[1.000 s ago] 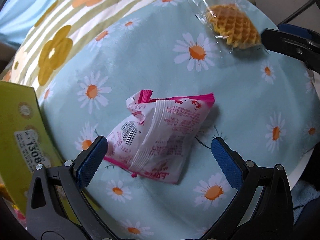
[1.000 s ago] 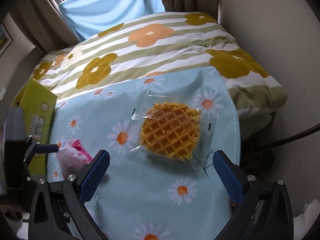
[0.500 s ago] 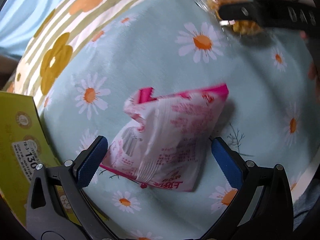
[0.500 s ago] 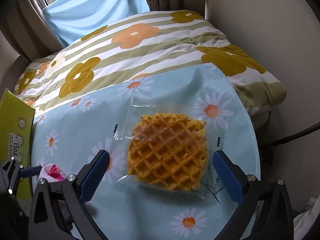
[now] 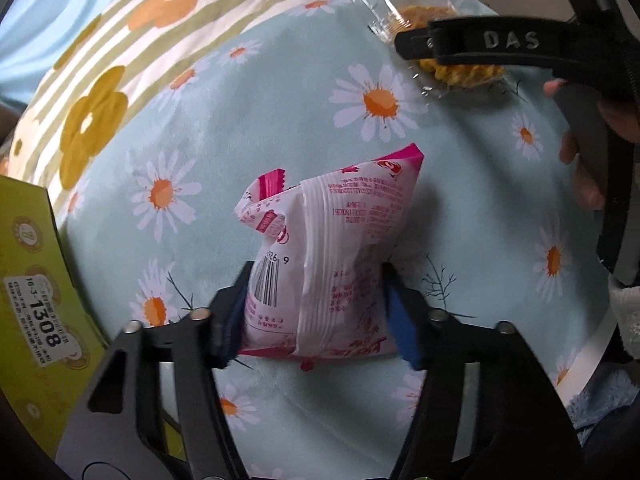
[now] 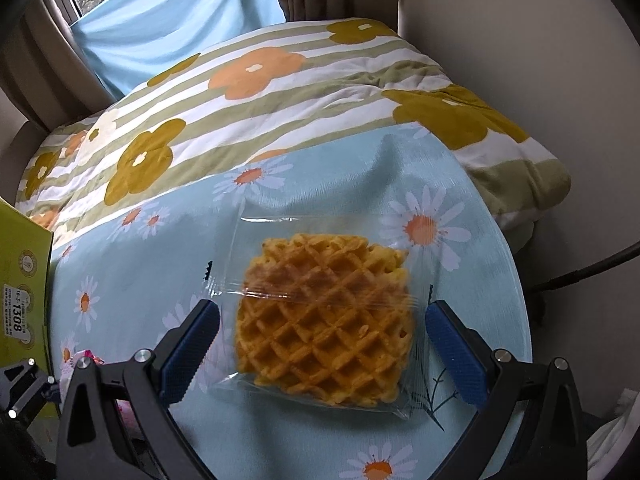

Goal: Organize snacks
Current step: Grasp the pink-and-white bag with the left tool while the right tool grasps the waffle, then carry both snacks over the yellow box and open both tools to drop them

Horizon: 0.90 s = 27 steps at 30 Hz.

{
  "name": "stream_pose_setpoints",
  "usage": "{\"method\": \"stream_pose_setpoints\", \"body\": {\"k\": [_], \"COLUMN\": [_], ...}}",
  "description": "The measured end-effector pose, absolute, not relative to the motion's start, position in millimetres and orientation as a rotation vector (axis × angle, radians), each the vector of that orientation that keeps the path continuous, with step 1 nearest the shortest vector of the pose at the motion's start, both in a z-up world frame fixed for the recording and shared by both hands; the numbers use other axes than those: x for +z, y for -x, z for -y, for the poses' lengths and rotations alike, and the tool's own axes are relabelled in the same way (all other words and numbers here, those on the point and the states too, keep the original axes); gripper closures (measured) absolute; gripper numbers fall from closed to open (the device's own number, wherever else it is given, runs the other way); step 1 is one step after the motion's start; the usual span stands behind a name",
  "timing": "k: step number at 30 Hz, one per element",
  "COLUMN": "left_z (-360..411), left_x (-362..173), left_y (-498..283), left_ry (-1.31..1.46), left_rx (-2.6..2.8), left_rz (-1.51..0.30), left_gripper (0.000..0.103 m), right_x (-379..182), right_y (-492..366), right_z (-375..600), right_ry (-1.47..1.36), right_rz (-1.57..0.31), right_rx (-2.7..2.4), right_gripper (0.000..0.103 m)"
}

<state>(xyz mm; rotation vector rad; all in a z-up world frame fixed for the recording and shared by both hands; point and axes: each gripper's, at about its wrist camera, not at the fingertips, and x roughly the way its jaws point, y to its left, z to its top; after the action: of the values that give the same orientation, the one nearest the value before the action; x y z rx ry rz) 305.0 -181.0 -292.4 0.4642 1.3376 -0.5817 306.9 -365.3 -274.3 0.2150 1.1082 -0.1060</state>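
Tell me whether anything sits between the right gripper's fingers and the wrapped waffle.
Nothing visible does. The right gripper is open with one pad on each side of the wrapped waffle, with only clear wrapper and daisy tablecloth in the gaps. The pink snack bag is off to the side, squeezed in the left gripper, whose jaws have just closed.

Your pink-and-white snack packet (image 5: 320, 264) stands crumpled on the daisy-print table, barcode facing up. Your waffle (image 6: 324, 320) lies flat in clear wrap, well apart.
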Motion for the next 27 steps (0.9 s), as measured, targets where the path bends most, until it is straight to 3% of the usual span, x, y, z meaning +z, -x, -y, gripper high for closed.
{"method": "stream_pose_setpoints", "body": {"k": [8,10,12,15,27], "left_z": [172,171,170,167,161], "left_x": [-288,-287,-287,-284,-244], "left_y": [-308,-308,-308,-308,-303], "left_ry": [-0.366,-0.345,-0.314,-0.245,-0.137], "left_rx": [-0.577,-0.574,-0.570,-0.561,-0.512], "left_rz": [-1.363,-1.367,-1.372,-1.380,-1.308], "left_gripper": [0.056,0.056,0.056,0.056,0.056], "right_x": [-283,-283,-280,-279,-252], "right_y": [-310,-309,-305,-301,-285], "right_z": [356,355,350,348,358], "right_ry": [-0.137,-0.122,-0.098,-0.095,-0.143], "right_rz": [-1.108,-1.096,-1.068,-1.056,-1.038], "right_rx": [-0.106,-0.105,-0.080,-0.053,0.004], "right_gripper": [0.001,0.006,0.021,0.028,0.032]}}
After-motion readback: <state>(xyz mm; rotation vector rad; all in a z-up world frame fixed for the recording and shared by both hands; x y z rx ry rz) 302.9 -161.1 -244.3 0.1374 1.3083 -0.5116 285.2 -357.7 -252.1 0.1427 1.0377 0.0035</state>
